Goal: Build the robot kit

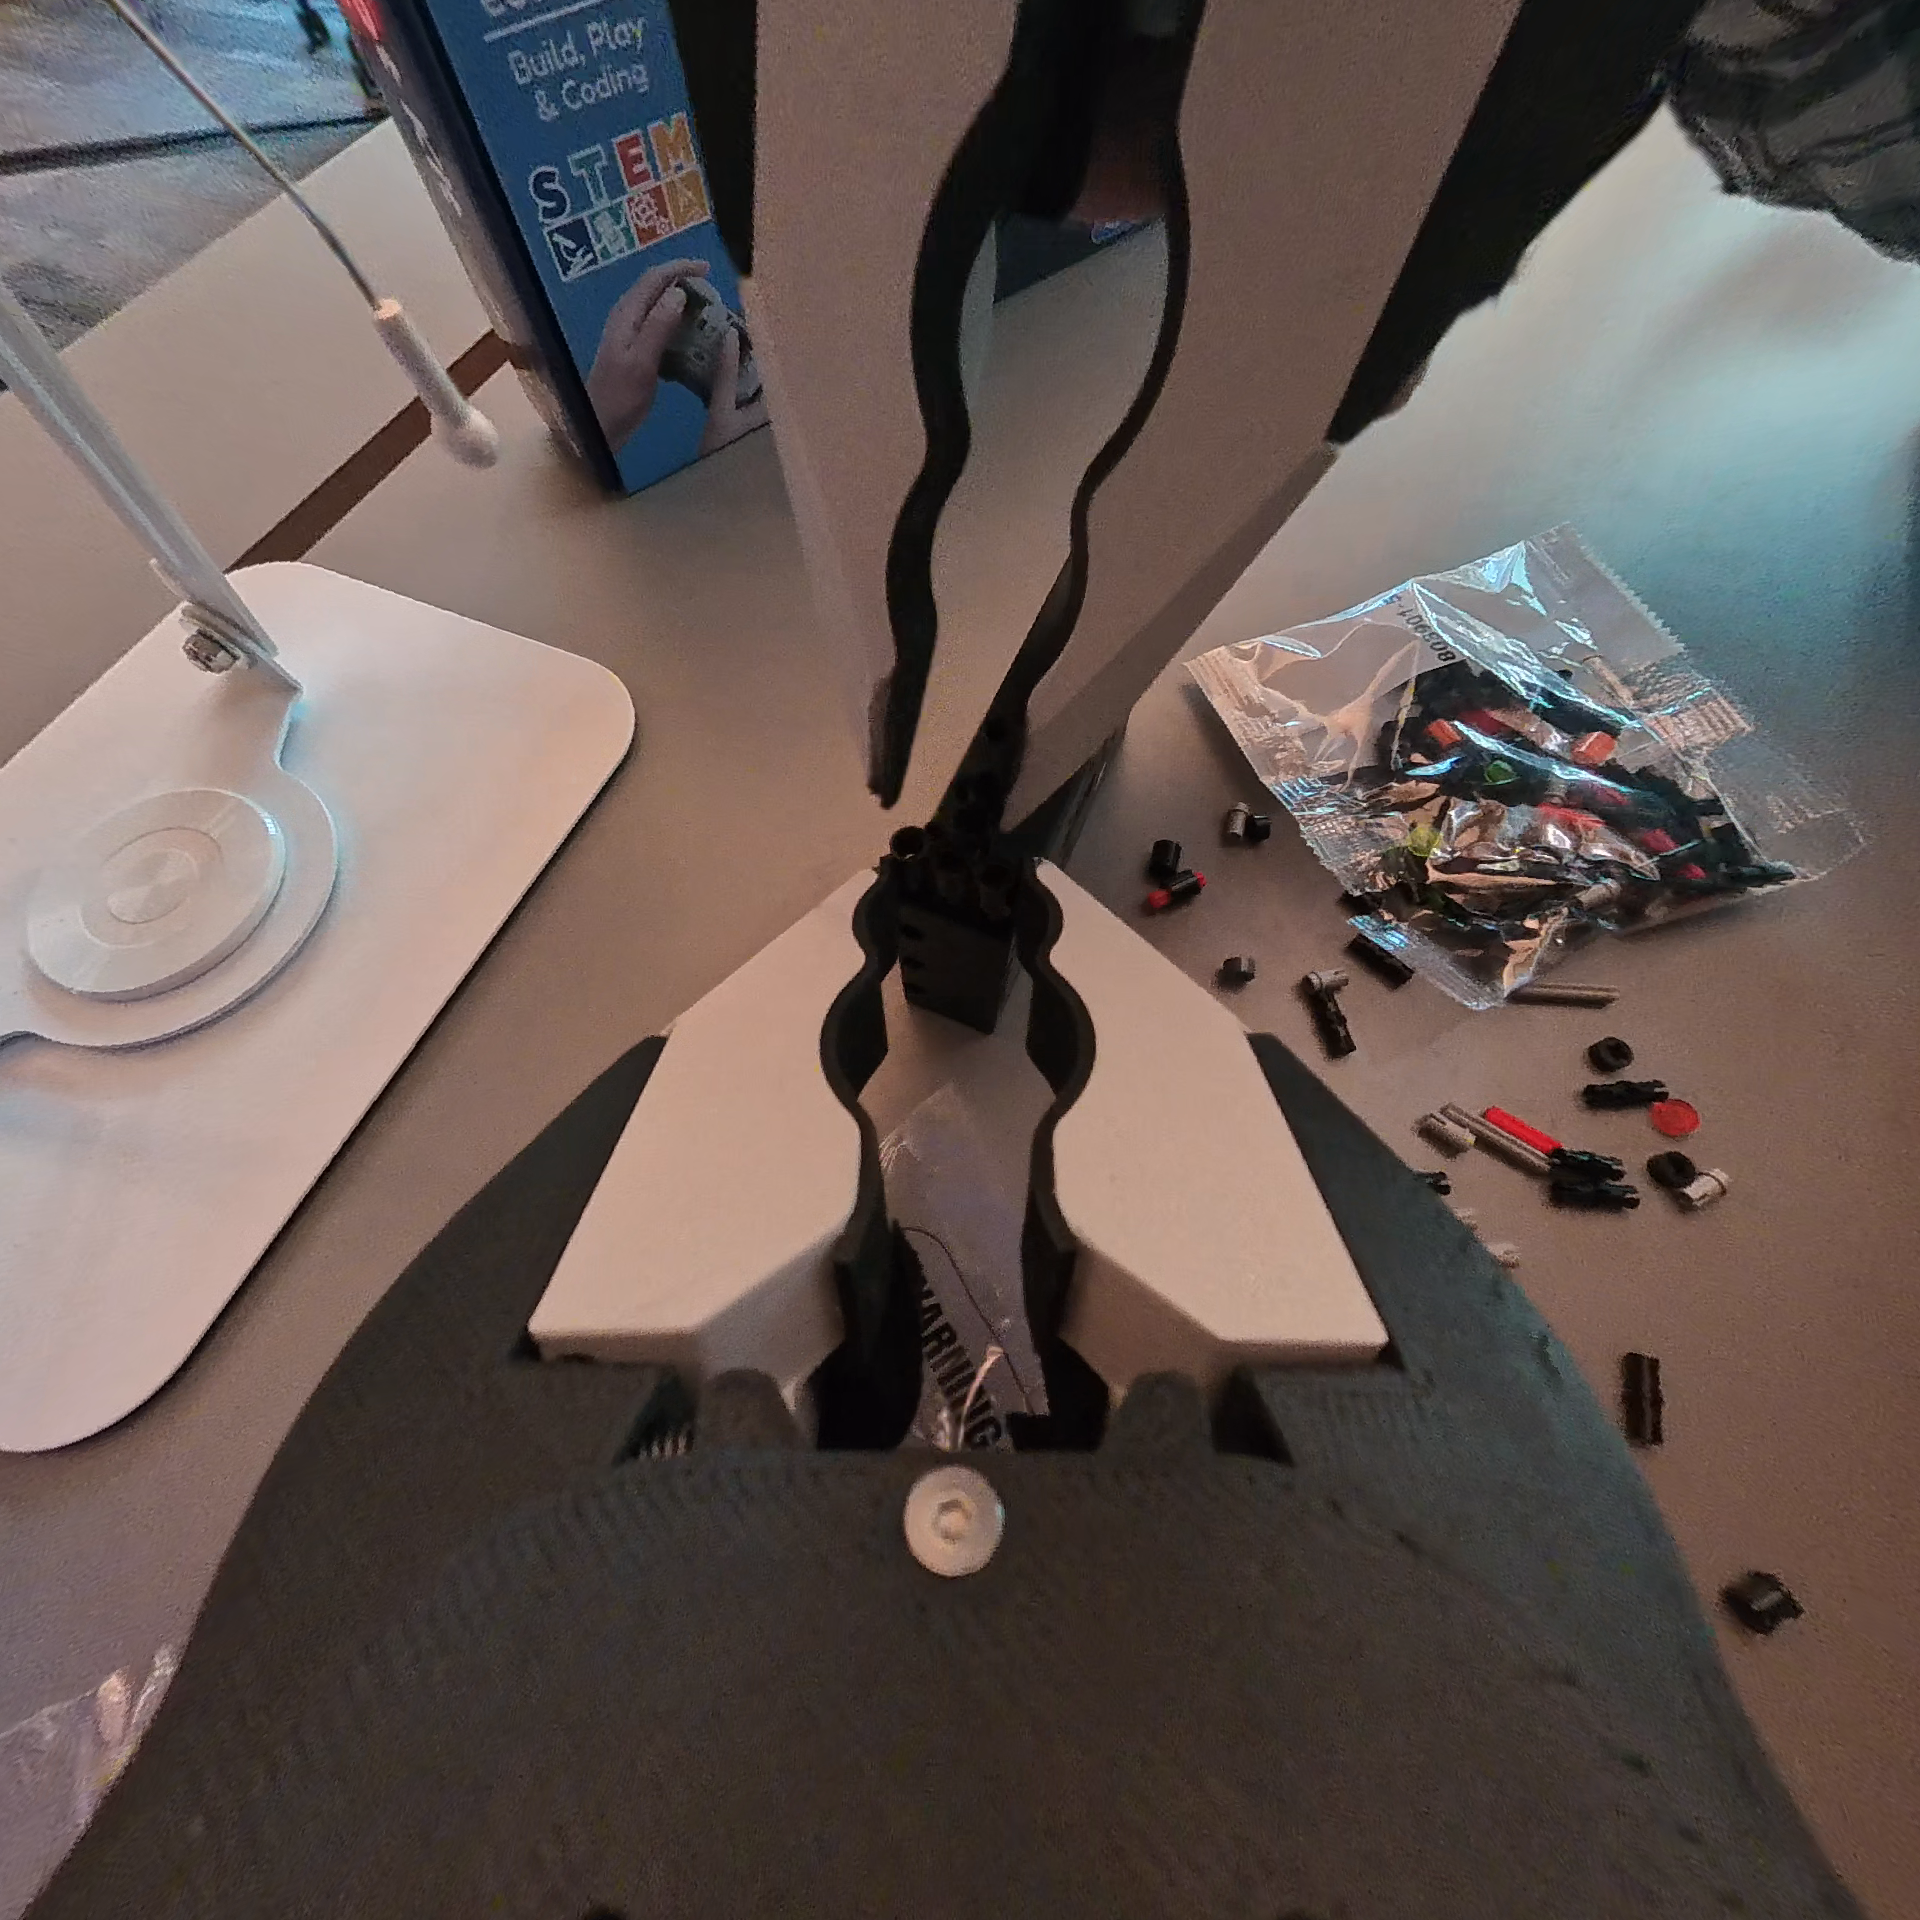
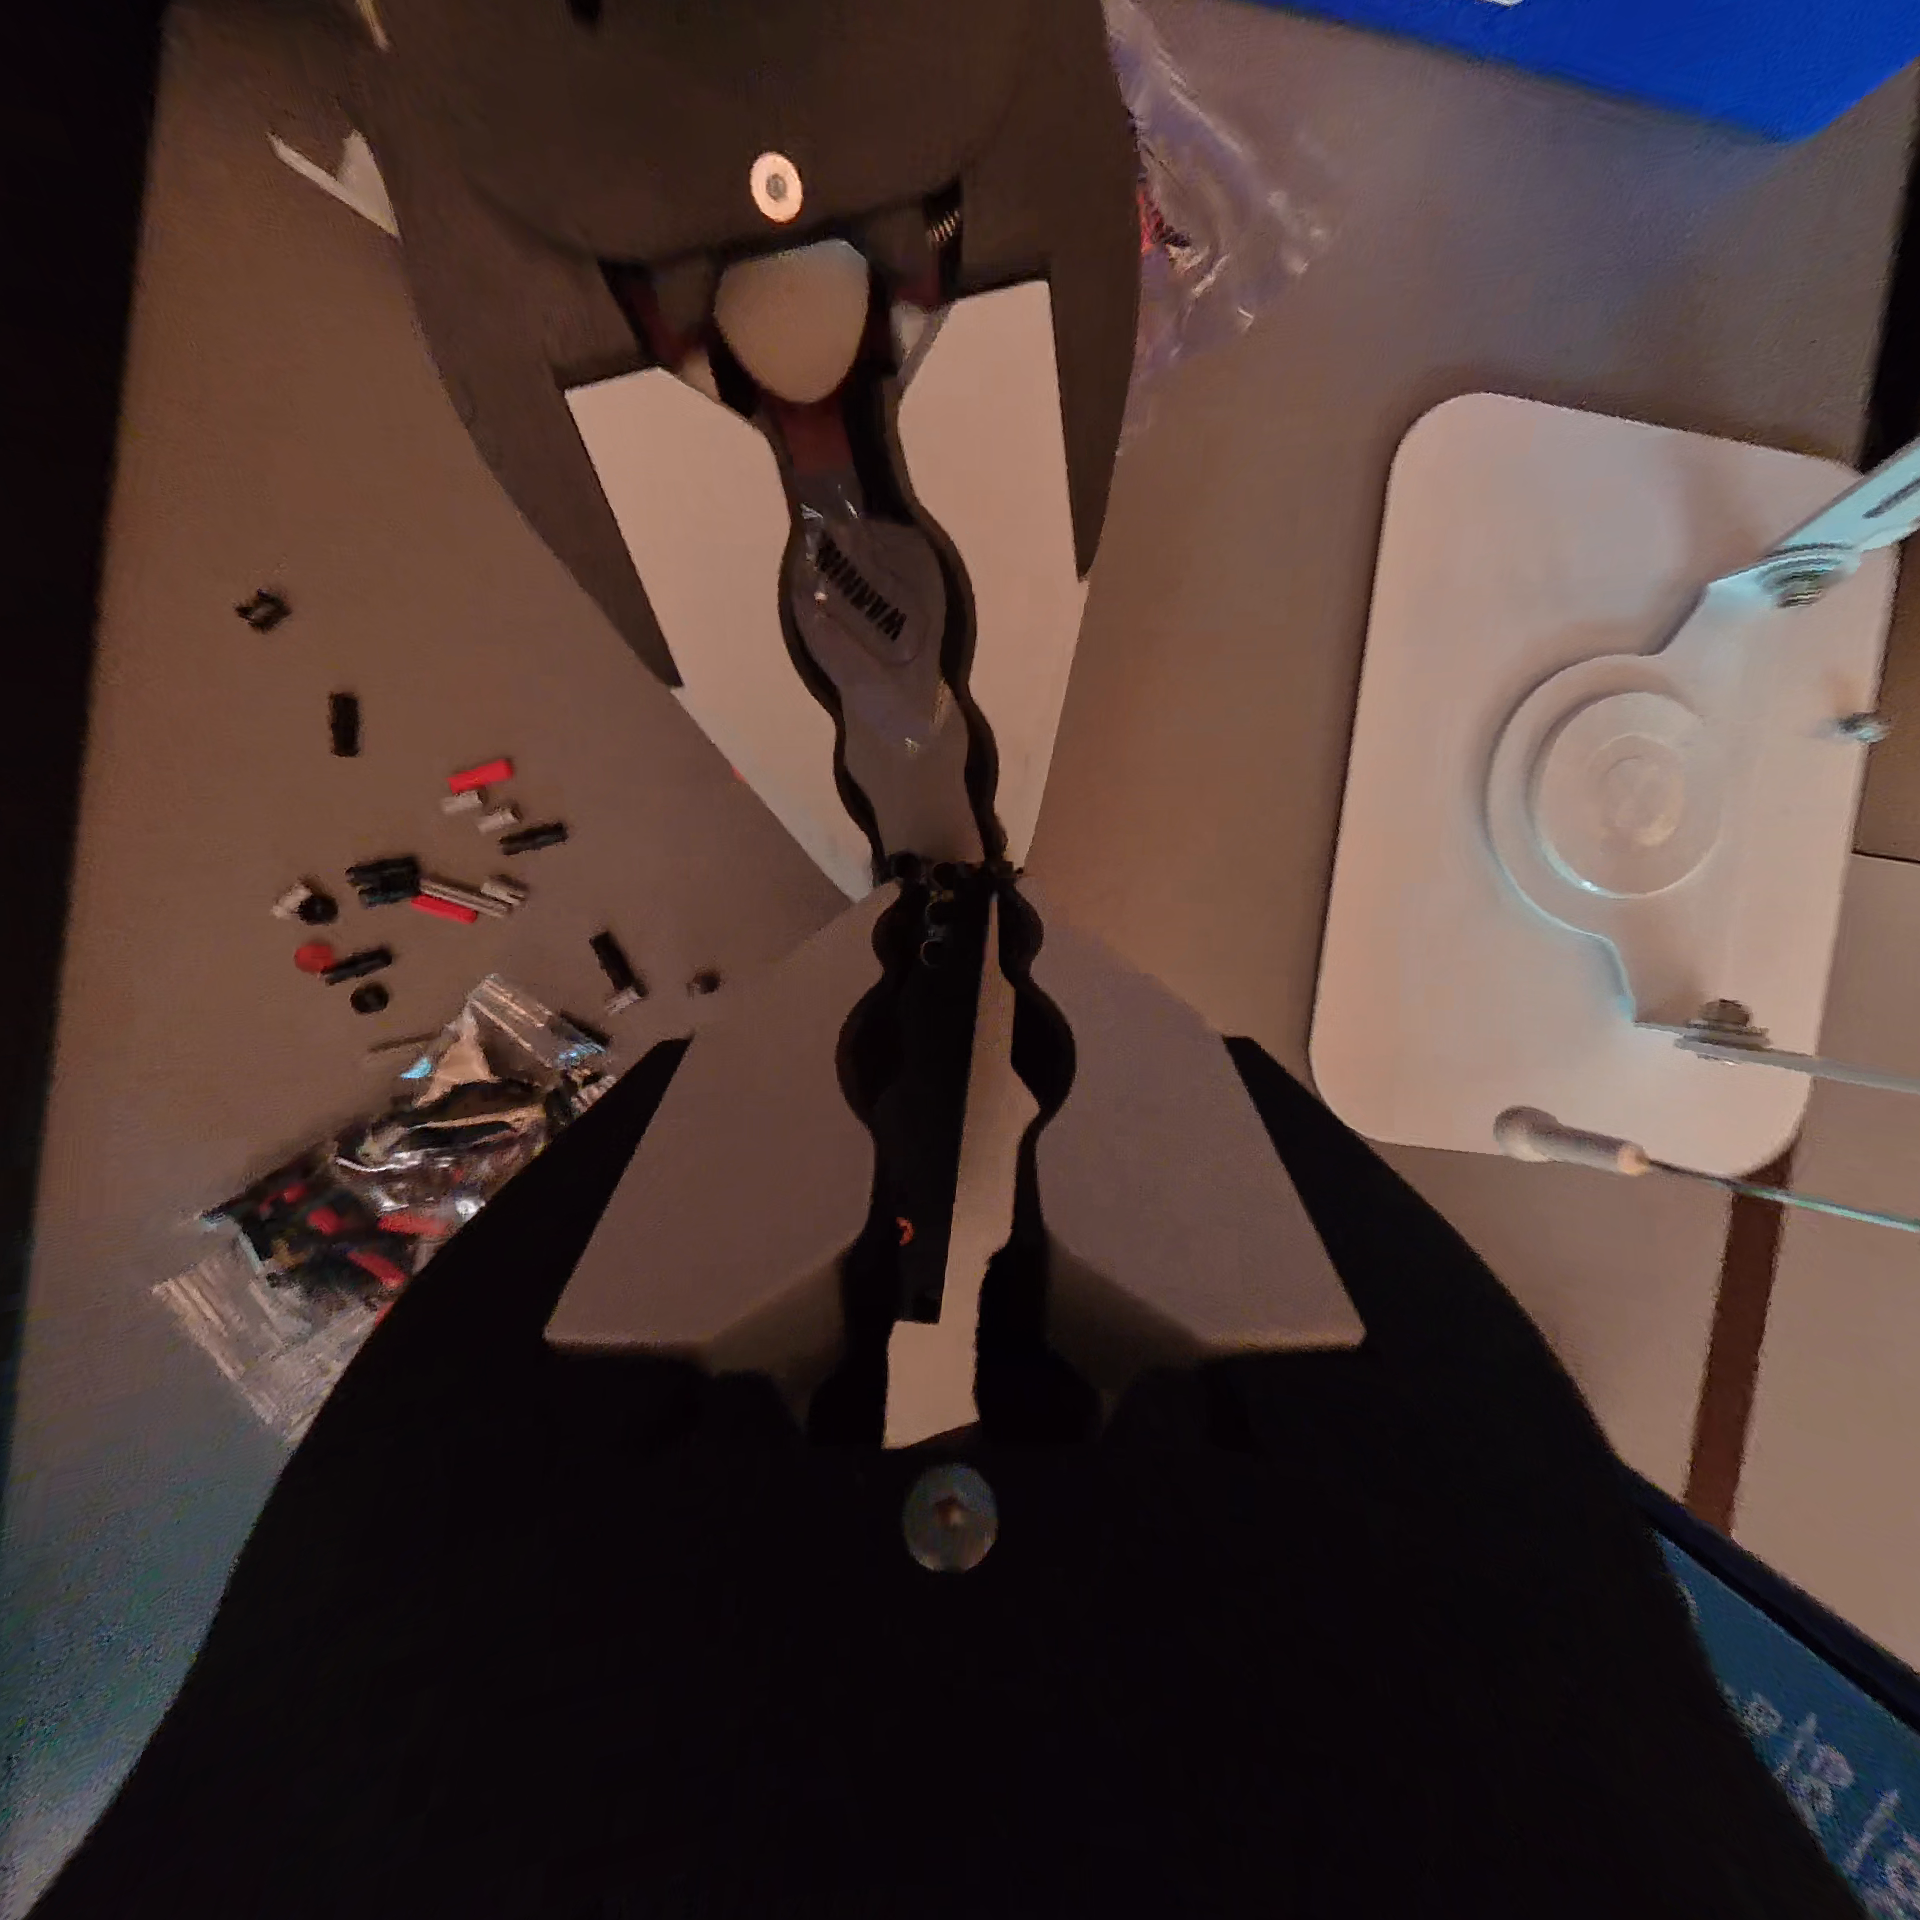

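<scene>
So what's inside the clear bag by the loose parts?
The bag holds a heap of small building parts, mostly black, with some red and a few green ones. Glare and creased plastic hide the ones deeper in, so their shapes and count cannot be told.

**What sits on the table**

The table (image 1: 1558, 436) is pale and smooth, with a thin brown line running across it. On it lies a clear plastic bag (image 1: 1496, 790) full of small black and red building pieces. More little pieces (image 1: 1558, 1132) are scattered loose beside the bag — black pins, grey sticks, a red stick, a round red one. A flat white stand base (image 1: 343, 935) rests well apart from the bag. A blue box (image 1: 613, 260) stands upright at the far side — with pictures on it.
</scene>
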`<state>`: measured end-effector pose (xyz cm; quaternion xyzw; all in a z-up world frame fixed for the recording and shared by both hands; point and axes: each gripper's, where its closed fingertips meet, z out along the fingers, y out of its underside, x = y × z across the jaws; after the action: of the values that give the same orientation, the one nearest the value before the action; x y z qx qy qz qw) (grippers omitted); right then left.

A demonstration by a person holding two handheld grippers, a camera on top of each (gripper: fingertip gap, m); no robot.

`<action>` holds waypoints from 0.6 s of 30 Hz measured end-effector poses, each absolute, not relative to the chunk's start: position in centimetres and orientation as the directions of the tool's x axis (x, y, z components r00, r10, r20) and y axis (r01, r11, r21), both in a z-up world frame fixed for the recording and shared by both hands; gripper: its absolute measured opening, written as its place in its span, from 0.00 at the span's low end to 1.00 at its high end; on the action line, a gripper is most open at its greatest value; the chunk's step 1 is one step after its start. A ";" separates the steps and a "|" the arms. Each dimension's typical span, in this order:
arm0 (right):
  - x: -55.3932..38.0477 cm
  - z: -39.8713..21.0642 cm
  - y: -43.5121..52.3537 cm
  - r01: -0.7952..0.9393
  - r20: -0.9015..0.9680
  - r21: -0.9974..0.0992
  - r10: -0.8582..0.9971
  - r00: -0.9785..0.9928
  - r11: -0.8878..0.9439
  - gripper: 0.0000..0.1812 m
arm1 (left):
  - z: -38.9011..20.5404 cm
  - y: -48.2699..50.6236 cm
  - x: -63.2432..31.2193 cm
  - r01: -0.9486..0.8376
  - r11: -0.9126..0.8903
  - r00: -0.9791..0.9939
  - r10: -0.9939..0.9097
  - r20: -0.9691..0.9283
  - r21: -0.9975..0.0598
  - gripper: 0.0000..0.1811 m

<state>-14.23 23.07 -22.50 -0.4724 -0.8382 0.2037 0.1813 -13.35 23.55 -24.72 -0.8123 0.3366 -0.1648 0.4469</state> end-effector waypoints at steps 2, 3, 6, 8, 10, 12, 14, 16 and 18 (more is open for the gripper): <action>-13.8 -23.0 23.1 0.728 0.121 -0.500 0.870 -0.478 0.470 0.07 | -24.7 23.5 -13.2 -0.402 -0.375 0.722 -0.691 -0.038 -0.835 0.11; -13.7 -23.3 23.1 0.730 0.125 -0.501 0.873 -0.471 0.466 0.07 | -24.7 23.5 -13.1 -0.406 -0.372 0.722 -0.690 -0.044 -0.834 0.11; -13.8 -23.6 23.5 0.730 0.136 -0.528 0.891 -0.433 0.435 0.12 | -24.7 23.5 -12.8 -0.409 -0.368 0.722 -0.690 -0.050 -0.835 0.11; -13.7 -23.7 23.3 0.724 0.130 -0.543 0.894 -0.429 0.426 0.10 | -24.7 23.5 -12.8 -0.406 -0.370 0.725 -0.687 -0.048 -0.836 0.11; -13.6 -23.7 23.3 0.712 0.160 -0.548 0.890 -0.426 0.439 0.07 | -24.7 23.6 -12.8 -0.402 -0.371 0.726 -0.686 -0.044 -0.838 0.11; -13.5 -23.8 23.2 0.709 0.192 -0.539 0.886 -0.423 0.455 0.06 | -24.7 23.6 -12.9 -0.406 -0.366 0.726 -0.686 -0.052 -0.837 0.11; -13.4 -23.8 23.2 0.708 0.210 -0.525 0.878 -0.430 0.472 0.03 | -24.7 23.7 -12.9 -0.406 -0.366 0.728 -0.683 -0.054 -0.837 0.11; -13.4 -23.9 23.2 0.705 0.220 -0.517 0.871 -0.438 0.485 0.03 | -24.7 23.5 -13.0 -0.412 -0.368 0.723 -0.688 -0.054 -0.833 0.12; -13.4 -24.0 23.3 0.711 0.224 -0.506 0.870 -0.439 0.489 0.03 | -24.7 23.5 -13.1 -0.418 -0.366 0.723 -0.688 -0.060 -0.832 0.12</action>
<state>-13.40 23.28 -23.99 -0.4756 -0.8308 0.1714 0.2327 -13.13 23.54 -24.69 -0.8125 0.3403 -0.1508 0.4487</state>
